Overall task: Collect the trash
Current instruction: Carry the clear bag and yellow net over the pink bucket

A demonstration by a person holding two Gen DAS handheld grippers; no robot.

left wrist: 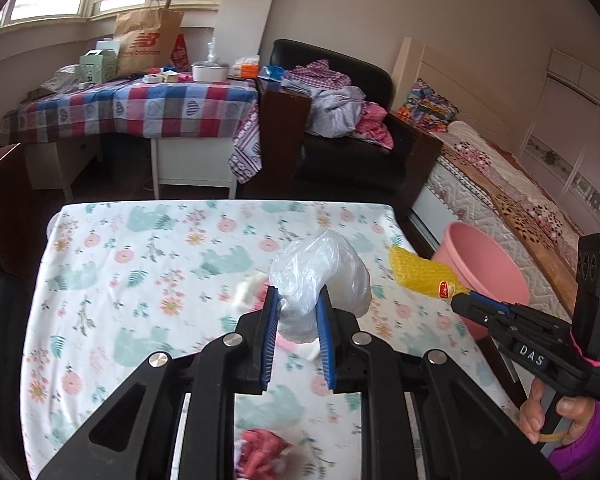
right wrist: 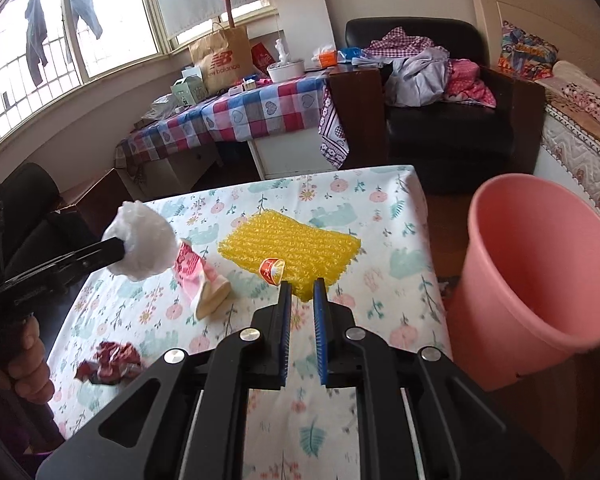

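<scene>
Left hand-held gripper (left wrist: 298, 300) clamped on crumpled white plastic bag (left wrist: 324, 276), lifted above floral tabletop (left wrist: 140, 240) — carry across to round pink plastic bucket (right wrist: 540, 264) before releasing. Right hand-held gripper (right wrist: 302, 286) nipping yellow bubble-wrap sheet (right wrist: 290, 246) — lift gently.

- A lived-in home bedroom — a bed (left wrist: 500, 184) with patterned quilts runs along one wall.
- A black armchair (right wrist: 452, 128) is heaped with clothes.
- A checked-cloth table (left wrist: 132, 108) holds household clutter.
- Laundry (right wrist: 36, 36) hangs outside the window.
</scene>
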